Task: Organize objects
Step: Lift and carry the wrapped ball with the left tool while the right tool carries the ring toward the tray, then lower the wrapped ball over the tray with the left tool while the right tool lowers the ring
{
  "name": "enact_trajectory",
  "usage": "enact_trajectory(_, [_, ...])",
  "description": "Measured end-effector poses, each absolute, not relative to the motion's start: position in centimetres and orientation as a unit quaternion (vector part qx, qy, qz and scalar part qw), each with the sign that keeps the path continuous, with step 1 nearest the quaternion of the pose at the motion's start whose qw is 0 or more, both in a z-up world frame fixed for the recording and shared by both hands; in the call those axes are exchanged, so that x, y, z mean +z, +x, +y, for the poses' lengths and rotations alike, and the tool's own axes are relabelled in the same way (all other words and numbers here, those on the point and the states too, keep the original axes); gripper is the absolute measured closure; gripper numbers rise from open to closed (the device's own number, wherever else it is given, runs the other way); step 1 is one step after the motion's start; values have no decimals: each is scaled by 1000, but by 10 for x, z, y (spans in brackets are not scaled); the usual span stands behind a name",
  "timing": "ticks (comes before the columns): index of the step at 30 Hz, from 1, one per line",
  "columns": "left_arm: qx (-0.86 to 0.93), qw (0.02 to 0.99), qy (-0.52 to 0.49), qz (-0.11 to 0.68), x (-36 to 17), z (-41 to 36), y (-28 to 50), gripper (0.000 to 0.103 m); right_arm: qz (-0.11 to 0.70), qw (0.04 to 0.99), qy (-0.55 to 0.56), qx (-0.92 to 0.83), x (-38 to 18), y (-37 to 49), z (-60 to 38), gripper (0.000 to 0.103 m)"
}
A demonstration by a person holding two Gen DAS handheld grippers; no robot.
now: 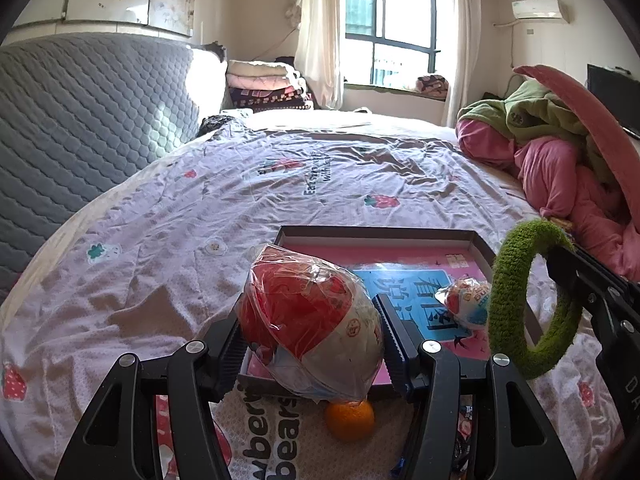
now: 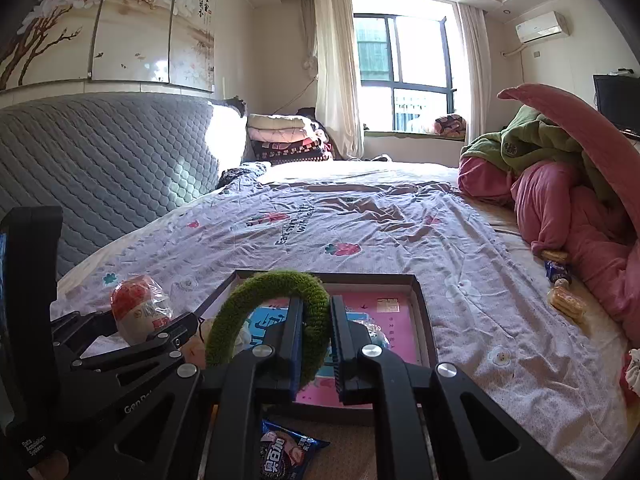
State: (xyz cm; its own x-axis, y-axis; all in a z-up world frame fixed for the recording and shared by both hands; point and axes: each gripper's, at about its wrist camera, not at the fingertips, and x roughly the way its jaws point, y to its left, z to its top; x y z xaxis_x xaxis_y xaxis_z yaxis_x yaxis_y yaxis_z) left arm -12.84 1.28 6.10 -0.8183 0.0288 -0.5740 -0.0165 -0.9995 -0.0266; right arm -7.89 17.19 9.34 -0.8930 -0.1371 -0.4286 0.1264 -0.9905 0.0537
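Observation:
My left gripper (image 1: pixel 312 340) is shut on a large red-and-white egg-shaped pack in clear plastic (image 1: pixel 308 316), held just above the near edge of a shallow brown box (image 1: pixel 384 234) with a pink and blue bottom. A smaller wrapped egg (image 1: pixel 466 304) lies inside that box. My right gripper (image 2: pixel 316 336) is shut on a fuzzy green ring (image 2: pixel 272 284), held upright over the box (image 2: pixel 424 320). In the left wrist view the ring (image 1: pixel 508 300) hangs at the right, pinched by the right gripper (image 1: pixel 560 268). The right wrist view shows the left gripper (image 2: pixel 140 326) with its egg pack (image 2: pixel 136 308) at the left.
An orange (image 1: pixel 350 420) lies on the bedspread under the left gripper. A dark snack packet (image 2: pixel 288 452) lies before the box. More snack packs (image 2: pixel 558 272) lie by a pile of pink and green bedding (image 2: pixel 560 184). A grey quilted headboard (image 2: pixel 100 168) runs along the left.

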Motion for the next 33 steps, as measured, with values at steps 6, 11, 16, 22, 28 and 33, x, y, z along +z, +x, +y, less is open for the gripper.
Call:
enact_trajectory(6, [952,11,-306,-6,58,16,-137,42,-11,68,216,-974,99,-89,174,90])
enact_trajectory(11, [951,13,-309,-6,59,17,-148,42,-16,66,219,-973,100,-97,177,90])
enact_trajectory(16, [954,11,-299,-6,68,18,-159,42,-11,67,223,-973,99,-104,176,90])
enact_trajectory(22, [955,9,-297,-10,72,14,-168,42,-6,64,223,-973,100,-112,175,90])
enact_trajectory(28, [954,7,-299,-7,72,13,-177,42,0,62,215,-975,106,-123,173,90])
enact_trajectory(33, [951,6,-308,-14,67,13,-186,42,4,61,215,-975,105,-133,171,90])
